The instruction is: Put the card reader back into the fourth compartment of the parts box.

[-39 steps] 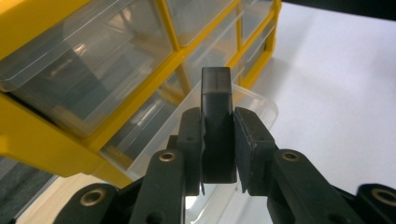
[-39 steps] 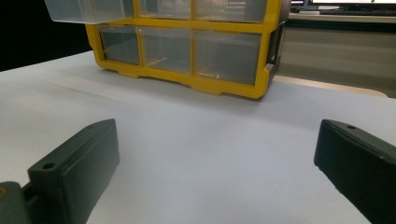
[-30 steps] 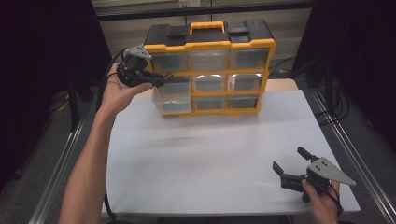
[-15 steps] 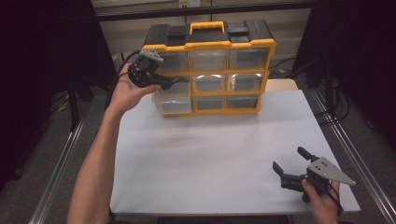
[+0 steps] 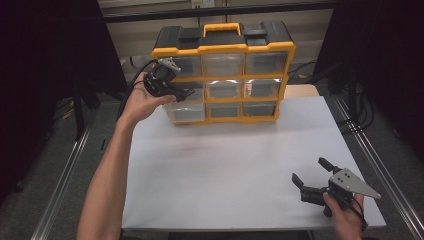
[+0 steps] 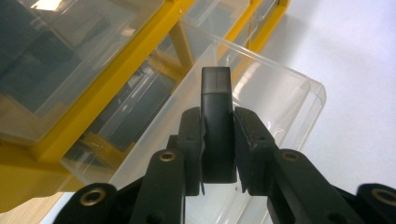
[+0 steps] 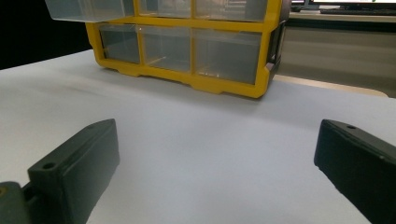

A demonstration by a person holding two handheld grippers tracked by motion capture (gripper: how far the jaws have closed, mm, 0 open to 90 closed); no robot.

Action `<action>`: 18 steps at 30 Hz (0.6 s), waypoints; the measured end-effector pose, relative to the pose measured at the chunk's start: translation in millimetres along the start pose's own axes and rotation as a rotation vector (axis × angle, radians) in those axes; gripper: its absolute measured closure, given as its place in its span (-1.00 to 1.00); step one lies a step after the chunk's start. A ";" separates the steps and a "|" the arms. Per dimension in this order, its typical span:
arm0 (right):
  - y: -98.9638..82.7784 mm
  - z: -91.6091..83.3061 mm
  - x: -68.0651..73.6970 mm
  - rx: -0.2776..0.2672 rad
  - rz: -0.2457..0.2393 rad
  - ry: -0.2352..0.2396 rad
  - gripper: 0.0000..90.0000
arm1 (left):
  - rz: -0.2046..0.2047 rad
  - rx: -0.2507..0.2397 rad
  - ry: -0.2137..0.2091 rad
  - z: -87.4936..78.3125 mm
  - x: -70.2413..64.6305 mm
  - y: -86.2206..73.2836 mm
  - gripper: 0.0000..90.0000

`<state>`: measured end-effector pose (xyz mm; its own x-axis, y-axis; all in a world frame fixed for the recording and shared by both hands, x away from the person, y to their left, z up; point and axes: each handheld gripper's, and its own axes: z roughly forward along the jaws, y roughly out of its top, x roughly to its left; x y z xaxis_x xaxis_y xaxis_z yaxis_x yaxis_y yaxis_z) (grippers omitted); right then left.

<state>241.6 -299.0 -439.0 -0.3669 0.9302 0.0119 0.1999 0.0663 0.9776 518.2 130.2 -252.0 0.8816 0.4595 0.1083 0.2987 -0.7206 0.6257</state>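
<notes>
Here, in the high view, the left tongs [image 5: 186, 93] are held up against the left column of the yellow organiser [image 5: 223, 72], which stands along the far edge of the desk [image 5: 235, 165]. A clear drawer [image 5: 186, 109] in that column is seen pulled out toward the near edge, and the left tongs are poised at its upper rim. The right tongs [image 5: 311, 175] are rested low near the near right corner of the desk, well apart from the organiser, so the left hand is plainly the nearer one.

In the left gripper view, the left tongs [image 6: 217, 140] are seen clamped on a small dark block [image 6: 216, 119], whose long axis is run straight out along the jaws. The open drawer [image 6: 261, 93] lies directly beyond and beneath the block's tip, with its transparent front wall farther off; a short lowering into the drawer is judged to be what the coming move calls for.

In the right gripper view, the right tongs [image 7: 215, 158] are shown spread wide with nothing between them, and the organiser [image 7: 187, 42] is faced across bare desk [image 7: 210, 135].
</notes>
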 end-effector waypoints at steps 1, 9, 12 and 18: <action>0.0 -0.2 0.0 0.000 -0.001 0.001 -1.00 | -0.006 -0.004 0.002 0.8 -0.4 -0.2 0.64; -0.1 -0.5 -0.3 0.001 0.000 0.001 -1.00 | -0.007 0.041 -0.012 9.6 2.6 -5.4 0.64; -0.1 -0.1 -0.2 0.003 0.000 0.002 -1.00 | -0.038 0.023 -0.015 14.0 1.4 -6.5 0.64; -0.2 -0.1 -0.4 0.000 0.000 0.001 -1.00 | -0.036 0.045 -0.011 17.1 3.4 -5.1 0.63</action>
<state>241.6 -299.4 -439.1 -0.3673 0.9300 0.0120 0.2000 0.0664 0.9775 525.9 126.6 -268.0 0.8738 0.4801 0.0774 0.3465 -0.7264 0.5936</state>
